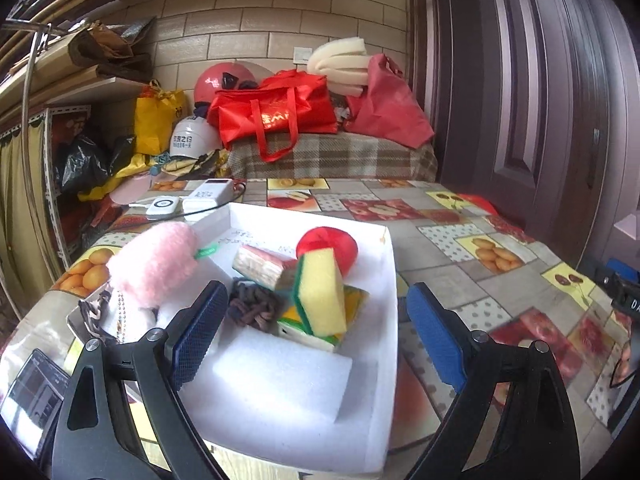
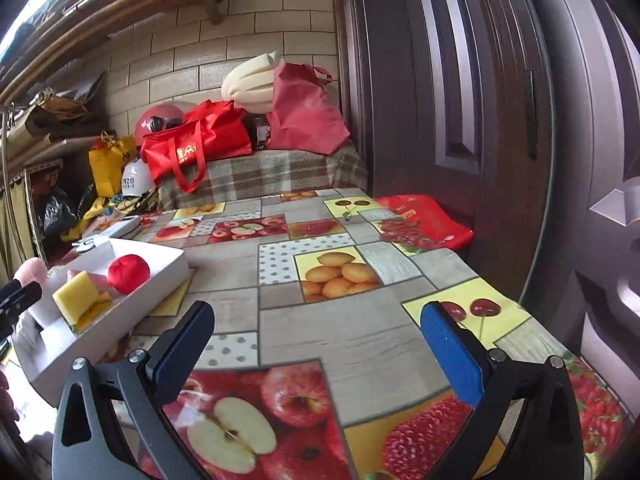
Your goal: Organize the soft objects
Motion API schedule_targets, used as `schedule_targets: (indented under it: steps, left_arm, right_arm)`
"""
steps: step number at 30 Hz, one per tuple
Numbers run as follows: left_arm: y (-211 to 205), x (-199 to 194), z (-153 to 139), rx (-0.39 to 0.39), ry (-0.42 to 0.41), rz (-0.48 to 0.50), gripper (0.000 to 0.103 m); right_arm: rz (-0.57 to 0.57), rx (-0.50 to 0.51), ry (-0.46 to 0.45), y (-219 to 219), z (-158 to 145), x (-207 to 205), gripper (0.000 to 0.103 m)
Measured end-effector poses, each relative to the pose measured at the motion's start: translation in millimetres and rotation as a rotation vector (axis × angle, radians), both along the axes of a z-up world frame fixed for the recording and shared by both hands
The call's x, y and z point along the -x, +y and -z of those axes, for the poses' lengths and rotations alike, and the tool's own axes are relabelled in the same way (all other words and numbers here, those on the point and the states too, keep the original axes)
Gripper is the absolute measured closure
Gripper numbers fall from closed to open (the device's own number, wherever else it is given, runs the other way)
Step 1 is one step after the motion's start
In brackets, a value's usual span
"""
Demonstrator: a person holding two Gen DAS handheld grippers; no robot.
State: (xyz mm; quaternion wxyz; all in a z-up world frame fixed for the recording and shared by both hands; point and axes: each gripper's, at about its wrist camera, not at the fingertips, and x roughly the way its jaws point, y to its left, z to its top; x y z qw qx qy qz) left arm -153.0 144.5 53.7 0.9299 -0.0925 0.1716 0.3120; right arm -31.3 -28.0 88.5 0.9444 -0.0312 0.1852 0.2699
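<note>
Your left tool [image 1: 312,328], spread and empty, has the yellow sponge [image 1: 322,292] tilted upright at twelve o'clock in the white box [image 1: 390,280], nearer than your spread right tool [image 2: 316,344].

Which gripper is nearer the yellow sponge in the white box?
Left. The left gripper hangs open right over the white box, the yellow sponge just beyond its fingertips. The right gripper is open over bare tablecloth, off to the box's right.
</note>
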Motion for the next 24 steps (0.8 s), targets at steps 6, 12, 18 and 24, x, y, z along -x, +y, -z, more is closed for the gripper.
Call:
schedule_targets:
  steps: [6,12,18,24]
  left_arm:
    - [-27.1,-8.6,3.7,-0.058,0.064,-0.02,0.011]
    - [-51.5,-13.0,1.9,-0.089,0.133,-0.019,0.011]
    - [-74.2,-8.1,-18.4,-0.121,0.131,-0.054,0.011]
    - [-64.7,0.2,-24.8,-0.012,0.17,-0.178,0.011]
  right_arm:
    - [-0.001,-0.079,-0.018,-18.8,-4.4,5.3,0.0]
    - [-0.01,-0.076,-0.053,-16.7,-6.7,11.5,0.0]
    - [0.002,-0.108,-0.079,-23.3,-8.9,15.2,0.0]
    - [0.015,-0.141,-0.079,-29.1,-9.7,14.2,0.0]
